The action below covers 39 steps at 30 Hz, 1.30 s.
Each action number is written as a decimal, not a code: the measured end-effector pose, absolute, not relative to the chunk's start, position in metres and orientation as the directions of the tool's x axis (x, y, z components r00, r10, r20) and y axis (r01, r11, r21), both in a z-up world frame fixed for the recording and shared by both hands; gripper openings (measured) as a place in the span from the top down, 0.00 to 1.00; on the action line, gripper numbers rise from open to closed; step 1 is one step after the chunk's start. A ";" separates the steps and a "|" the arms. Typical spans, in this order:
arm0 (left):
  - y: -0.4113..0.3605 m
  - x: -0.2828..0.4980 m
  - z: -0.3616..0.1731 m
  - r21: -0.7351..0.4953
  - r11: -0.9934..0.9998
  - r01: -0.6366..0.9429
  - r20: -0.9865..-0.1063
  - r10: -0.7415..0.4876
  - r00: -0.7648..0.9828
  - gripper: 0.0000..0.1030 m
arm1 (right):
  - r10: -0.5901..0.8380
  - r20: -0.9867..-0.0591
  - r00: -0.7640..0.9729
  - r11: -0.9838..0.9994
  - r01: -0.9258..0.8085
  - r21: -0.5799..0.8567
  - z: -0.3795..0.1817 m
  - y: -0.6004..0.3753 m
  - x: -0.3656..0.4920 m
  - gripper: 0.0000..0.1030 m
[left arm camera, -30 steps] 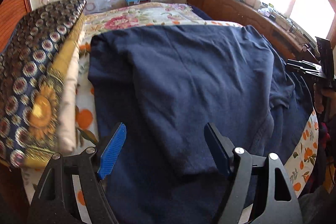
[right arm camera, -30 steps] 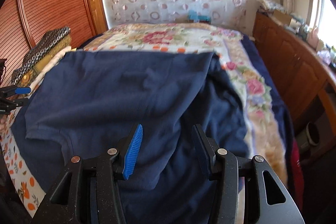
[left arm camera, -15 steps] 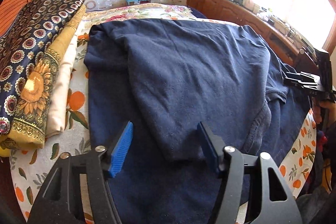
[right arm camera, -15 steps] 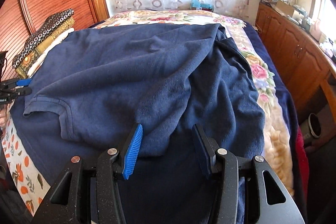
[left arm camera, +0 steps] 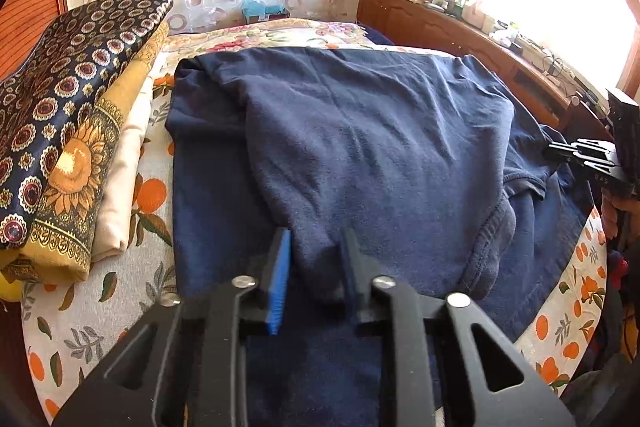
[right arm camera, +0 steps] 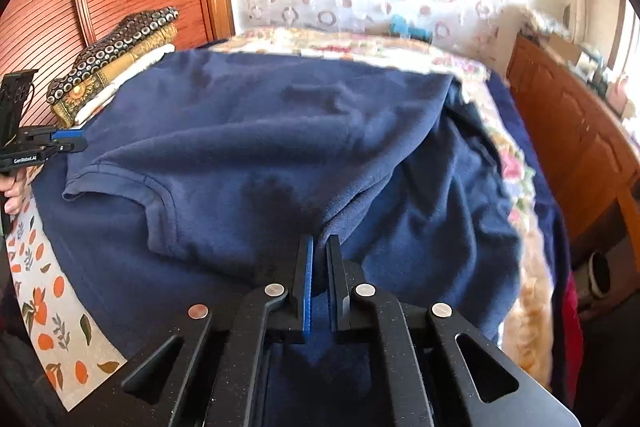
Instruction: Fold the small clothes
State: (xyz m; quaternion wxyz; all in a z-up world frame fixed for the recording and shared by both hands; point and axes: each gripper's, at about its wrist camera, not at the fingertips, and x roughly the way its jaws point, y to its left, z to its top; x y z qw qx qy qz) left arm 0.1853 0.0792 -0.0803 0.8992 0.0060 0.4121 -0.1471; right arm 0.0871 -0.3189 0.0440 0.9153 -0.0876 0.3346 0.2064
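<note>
Both claws pinching the navy shirt's near edge, left claw and right claw apart, probably to lift it evenly off the bed.

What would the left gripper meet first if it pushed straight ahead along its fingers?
Nothing new: the left gripper is already shut on a fold of the navy shirt. Straight on, it would likely plough into the shirt's body spread on the bed; how steeply it points down is unclear.
</note>
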 end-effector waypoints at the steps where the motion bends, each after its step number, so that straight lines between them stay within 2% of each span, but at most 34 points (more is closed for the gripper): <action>1: 0.078 0.186 -0.080 -0.108 0.958 0.267 -0.742 -0.257 0.619 0.82 | 0.326 -0.636 0.699 0.900 -0.436 -0.018 0.049 -0.321 0.085 0.95; 2: 0.078 0.186 -0.079 -0.103 0.960 0.259 -0.743 -0.247 0.622 0.82 | 0.332 -0.620 0.710 0.900 -0.436 -0.017 0.053 -0.325 0.084 0.95; 3: 0.078 0.188 -0.079 -0.095 0.964 0.247 -0.746 -0.233 0.624 0.88 | 0.338 -0.609 0.718 0.900 -0.437 -0.015 0.055 -0.327 0.079 0.95; 6: 0.077 0.187 -0.078 -0.083 0.964 0.253 -0.743 -0.229 0.629 0.95 | 0.349 -0.588 0.730 0.897 -0.441 -0.016 0.059 -0.336 0.063 0.95; 13: 0.082 0.172 -0.046 -0.101 0.962 0.254 -0.671 -0.255 0.696 0.97 | 0.381 -0.551 0.743 0.889 -0.457 -0.001 0.041 -0.329 0.051 0.95; 22: 0.094 0.134 -0.007 -0.144 0.952 0.271 -0.594 -0.302 0.745 0.97 | 0.426 -0.479 0.768 0.884 -0.466 0.039 0.064 -0.343 -0.005 0.96; 24: 0.098 0.129 -0.010 -0.145 0.957 0.253 -0.604 -0.288 0.743 0.97 | 0.434 -0.472 0.767 0.880 -0.474 0.039 0.067 -0.344 -0.021 0.96; 26: 0.099 0.132 -0.024 -0.138 0.959 0.247 -0.649 -0.276 0.709 0.97 | 0.426 -0.494 0.758 0.879 -0.476 0.027 0.061 -0.347 -0.029 0.96; 29: 0.099 0.134 -0.057 -0.135 0.963 0.235 -0.718 -0.258 0.646 0.97 | 0.376 -0.585 0.718 0.887 -0.461 0.004 0.032 -0.344 -0.026 0.96; 31: 0.099 0.130 -0.066 -0.130 0.965 0.227 -0.728 -0.248 0.639 0.97 | 0.351 -0.628 0.695 0.892 -0.451 -0.001 0.017 -0.342 -0.025 0.96; 35: 0.106 0.126 -0.075 -0.144 0.968 0.206 -0.737 -0.244 0.631 0.96 | 0.333 -0.645 0.688 0.908 -0.418 0.022 0.005 -0.341 -0.026 0.96; 36: 0.108 0.126 -0.076 -0.150 0.967 0.204 -0.738 -0.247 0.628 0.95 | 0.334 -0.643 0.689 0.909 -0.417 0.025 0.006 -0.340 -0.027 0.92; 37: 0.111 0.125 -0.076 -0.152 0.968 0.198 -0.739 -0.245 0.628 0.78 | 0.335 -0.642 0.690 0.908 -0.418 0.025 0.008 -0.338 -0.028 0.91; 39: 0.117 0.121 -0.074 -0.154 0.971 0.183 -0.721 -0.237 0.651 0.55 | 0.312 -0.633 0.708 0.916 -0.402 0.001 0.010 -0.333 -0.030 0.82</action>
